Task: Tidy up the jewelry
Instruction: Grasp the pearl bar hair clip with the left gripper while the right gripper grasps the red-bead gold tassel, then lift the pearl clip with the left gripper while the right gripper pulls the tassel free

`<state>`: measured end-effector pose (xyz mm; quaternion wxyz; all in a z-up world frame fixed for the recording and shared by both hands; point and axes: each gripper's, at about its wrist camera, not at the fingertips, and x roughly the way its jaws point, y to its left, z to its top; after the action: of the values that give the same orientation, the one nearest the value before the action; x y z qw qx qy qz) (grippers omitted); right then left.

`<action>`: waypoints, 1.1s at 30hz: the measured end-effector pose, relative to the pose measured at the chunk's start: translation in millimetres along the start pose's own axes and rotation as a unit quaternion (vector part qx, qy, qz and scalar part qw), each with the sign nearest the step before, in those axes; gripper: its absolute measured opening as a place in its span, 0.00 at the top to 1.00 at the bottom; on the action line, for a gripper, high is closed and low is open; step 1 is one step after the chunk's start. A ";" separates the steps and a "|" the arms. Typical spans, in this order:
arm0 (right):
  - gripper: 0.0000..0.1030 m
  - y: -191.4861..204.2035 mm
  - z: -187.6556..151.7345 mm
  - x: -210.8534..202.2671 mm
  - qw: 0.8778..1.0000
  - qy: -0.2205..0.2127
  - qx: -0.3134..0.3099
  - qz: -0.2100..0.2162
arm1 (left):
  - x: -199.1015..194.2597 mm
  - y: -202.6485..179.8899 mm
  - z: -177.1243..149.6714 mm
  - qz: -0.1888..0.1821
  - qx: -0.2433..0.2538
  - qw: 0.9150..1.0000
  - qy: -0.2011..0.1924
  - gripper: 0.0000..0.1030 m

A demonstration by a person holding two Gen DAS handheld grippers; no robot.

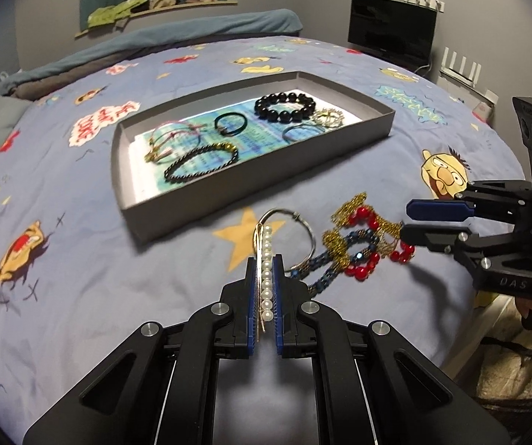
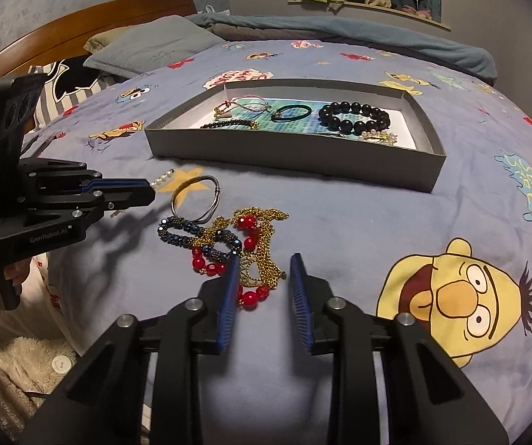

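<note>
Jaws, left gripper (image 1: pixel 266 259): closing on a pearl hairpin (image 1: pixel 266 278), the blue pads pressing its two sides, the row of pearls and gold wire running lengthwise between the fingers so that its long axis is lying along the gripper's own reach, tip pointing to twelve o'clock. Item held, one, lifted clear of the bedspread (image 1: pixel 80 296) as far as the side view from the right wrist is showing, with a few pearls poking past the fingertips. Destination, grey tray (image 1: pixel 251 181): sitting at about eleven to twelve o'clock from the left gripper, beyond a silver bangle (image 1: pixel 304 230), already carrying a black bead bracelet (image 1: pixel 284 105) and several smaller bands. The coming move appears to be turning on this line: pin axis and tray direction are nearly agreeing, so a forward carry over the near wall is looking sufficient, and the left gripper is the nearer one for it. Loose pile, right of the bangle: a blue beaded bracelet (image 1: pixel 340 259), a gold chain (image 1: pixel 351 207) and a red bead strand (image 1: pixel 366 263), tangling together on the cover. Jaws, right gripper (image 2: pixel 264 272): standing apart and holding nothing, hovering just at the pile's near edge, with the gold chain lying between the fingers at twelve o'clock and the tray farther off at about one o'clock.
</note>
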<state>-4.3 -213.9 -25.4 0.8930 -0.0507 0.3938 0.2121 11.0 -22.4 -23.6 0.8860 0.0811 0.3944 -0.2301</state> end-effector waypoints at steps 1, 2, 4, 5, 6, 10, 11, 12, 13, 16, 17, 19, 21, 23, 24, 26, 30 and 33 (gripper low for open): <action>0.80 0.0 0.4 0.3 1.000 0.000 0.000 -0.001 | -0.1 1.7 -0.8 -0.003 -0.005 1.000 0.001 0.92; 0.81 -0.3 1.2 0.8 1.000 0.000 0.000 -0.001 | -0.6 2.3 -1.0 -0.003 -0.006 1.000 0.000 0.92; 0.81 -1.4 4.0 2.2 1.000 0.000 0.002 -0.001 | -1.2 2.1 -1.2 -0.003 -0.006 1.000 -0.002 0.92; 0.81 -1.9 5.5 2.7 1.000 0.000 0.002 -0.001 | -1.1 1.6 -0.8 -0.003 -0.005 1.000 -0.002 0.92; 0.81 -1.8 7.6 3.0 1.000 -0.001 0.001 -0.002 | -0.8 1.7 -0.7 -0.003 -0.004 1.000 -0.002 0.92; 0.88 -4.0 10.4 3.8 1.000 0.000 -0.005 -0.010 | -0.9 1.0 -1.1 -0.002 -0.002 1.000 -0.002 0.92; 0.88 -6.5 9.9 4.0 1.000 0.001 -0.003 -0.011 | -0.7 1.0 -1.0 -0.001 -0.002 1.000 -0.003 0.92; 0.88 -8.5 9.6 4.5 1.000 0.002 0.000 -0.012 | -0.5 0.7 -0.7 -0.001 -0.002 1.000 -0.002 0.92; 0.88 -11.1 9.2 5.1 1.000 0.003 0.004 -0.012 | 0.0 1.2 -0.5 0.000 -0.004 1.000 -0.002 0.92; 0.88 -17.1 9.7 7.4 1.000 0.012 0.020 0.004 | 0.7 2.0 0.2 0.000 -0.007 1.000 -0.002 0.92; 0.88 -16.4 9.6 7.5 1.000 0.014 0.018 0.006 | 0.5 2.1 -0.2 0.000 -0.006 1.000 -0.002 0.92; 0.88 -14.5 8.6 6.9 1.000 0.018 0.012 0.009 | 0.3 2.4 -1.1 -0.001 -0.005 1.000 -0.003 0.92; 0.88 -13.4 7.5 6.5 0.999 0.023 0.012 0.019 | 0.8 3.1 -1.2 -0.001 -0.006 1.000 -0.002 0.92; 0.88 -11.5 6.6 6.5 0.999 0.025 0.010 0.021 | 1.3 3.5 -1.5 -0.002 -0.008 1.000 -0.001 0.92; 0.88 -10.4 6.1 6.2 0.999 0.025 0.009 0.021 | 1.5 3.7 -1.7 -0.001 -0.009 1.000 -0.001 0.92; 0.88 -10.0 5.8 7.4 0.999 0.026 0.007 0.019 | 2.0 4.0 -2.4 -0.002 -0.009 1.000 -0.001 0.92; 0.88 -8.1 5.1 13.0 0.999 0.036 0.005 0.020 | 3.2 3.5 -3.3 -0.003 -0.009 1.000 0.001 0.92; 0.88 -6.1 5.9 16.3 0.999 0.039 0.002 0.015 | 3.2 3.8 -3.5 -0.003 -0.008 1.000 0.001 0.92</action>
<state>12.1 -212.4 -33.6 0.8736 -0.0510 0.4299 0.2223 12.3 -19.0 -28.4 0.8855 0.0726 0.3974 -0.2295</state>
